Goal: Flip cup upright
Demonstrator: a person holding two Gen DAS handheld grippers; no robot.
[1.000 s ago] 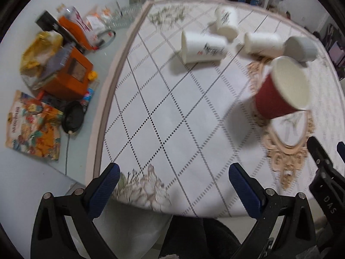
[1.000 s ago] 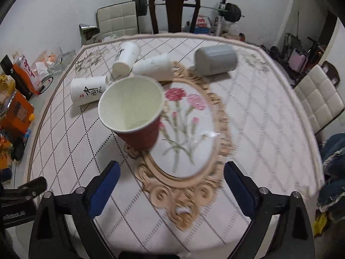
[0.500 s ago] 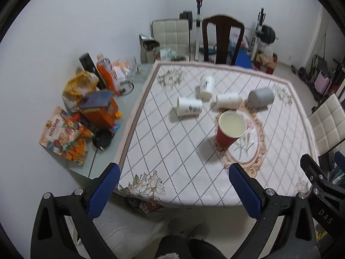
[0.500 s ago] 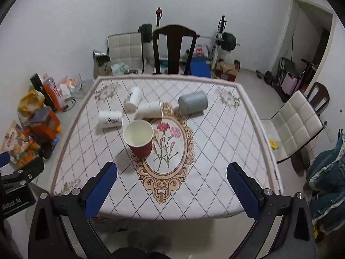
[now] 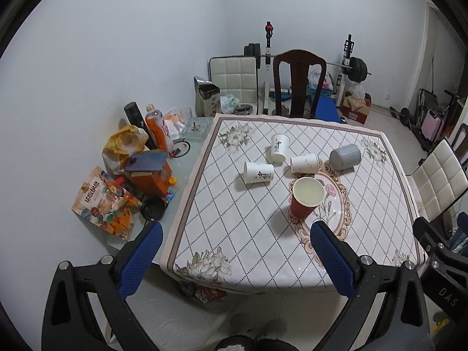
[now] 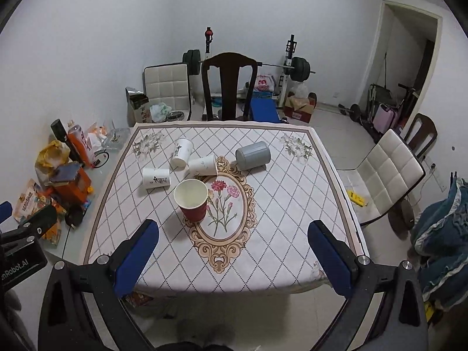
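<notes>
A red paper cup (image 5: 305,200) (image 6: 193,201) stands upright, mouth up, on the table's patterned cloth (image 5: 242,234) (image 6: 278,204). Three white cups lie on their sides behind it: one at the left (image 5: 259,172) (image 6: 156,177), one further back (image 5: 278,148) (image 6: 182,153), one in the middle (image 5: 304,163) (image 6: 202,165). A grey cup (image 5: 345,156) (image 6: 253,155) lies on its side at the back right. My left gripper (image 5: 234,254) and my right gripper (image 6: 234,254) are both open and empty, held high and well back from the table's near edge.
A low side surface left of the table holds snack bags (image 5: 102,201), an orange box (image 5: 152,175) and bottles (image 5: 156,127). A dark wooden chair (image 6: 229,84) stands behind the table, a white padded chair (image 6: 386,172) to its right. Gym gear lines the back wall.
Both grippers have pulled up and far back from the table, so the whole room shows. The red cup stays upright in place. Both stay open.
</notes>
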